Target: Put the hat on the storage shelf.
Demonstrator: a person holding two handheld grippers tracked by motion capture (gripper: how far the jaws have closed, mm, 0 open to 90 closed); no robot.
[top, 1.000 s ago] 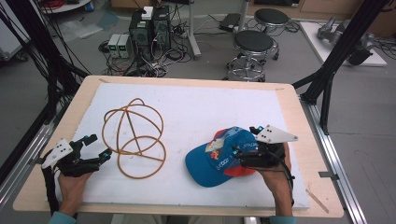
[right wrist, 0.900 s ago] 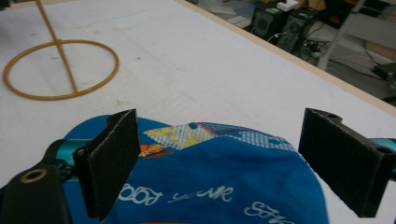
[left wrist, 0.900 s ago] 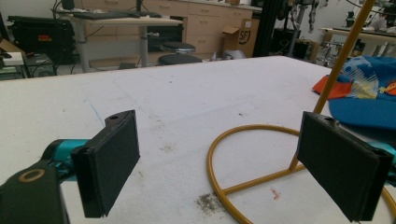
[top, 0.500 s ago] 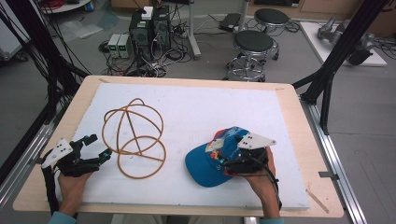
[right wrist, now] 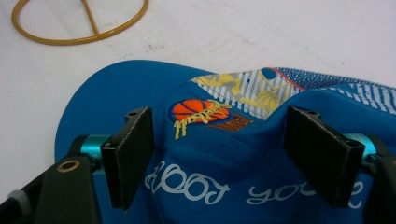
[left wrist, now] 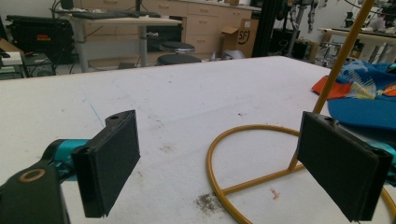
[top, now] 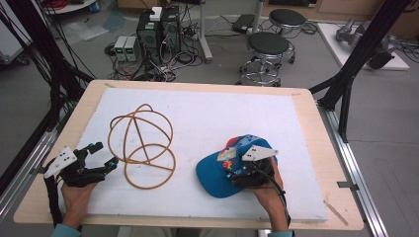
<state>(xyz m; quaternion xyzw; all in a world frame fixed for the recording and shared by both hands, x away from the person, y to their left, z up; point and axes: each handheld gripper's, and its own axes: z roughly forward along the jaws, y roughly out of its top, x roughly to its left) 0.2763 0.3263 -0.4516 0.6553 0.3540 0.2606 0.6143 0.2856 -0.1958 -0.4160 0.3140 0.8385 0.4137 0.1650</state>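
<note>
High view, blue cap [top: 217, 170] on white counter [top: 207, 118] near front right, right gripper [top: 236, 170] jaws just closing around its crown, pads not yet pressing, left gripper [top: 106, 157] apart beside wire frame [top: 141, 145].

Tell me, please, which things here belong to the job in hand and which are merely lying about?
In the job:
blue cap
right tool, jaws closing around the cap's crown

Lying about:
yellow wire frame
left tool, open and idle
stools behind the table
</note>
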